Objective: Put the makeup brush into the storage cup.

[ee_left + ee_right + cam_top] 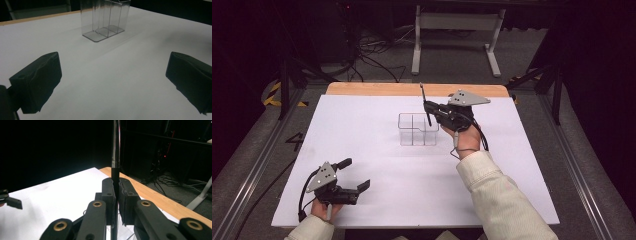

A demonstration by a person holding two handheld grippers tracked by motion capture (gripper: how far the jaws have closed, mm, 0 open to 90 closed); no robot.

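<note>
The desk (377,150), wood-edged at the far side and covered by a white sheet, carries a clear plastic organizer (418,129) near its middle, divided into compartments (nothing shows inside them in the left tool's view). The right tool (428,111) is held above the organizer's right part, its jaws clamped tight on a thin dark pen (425,104) that stands nearly upright, the upper end rising well above the jaws and the lower end pointing down toward the organizer. The left tool (357,187) rests low near the desk's front left, well apart from the organizer, its jaws spread wide with nothing between them.
</note>
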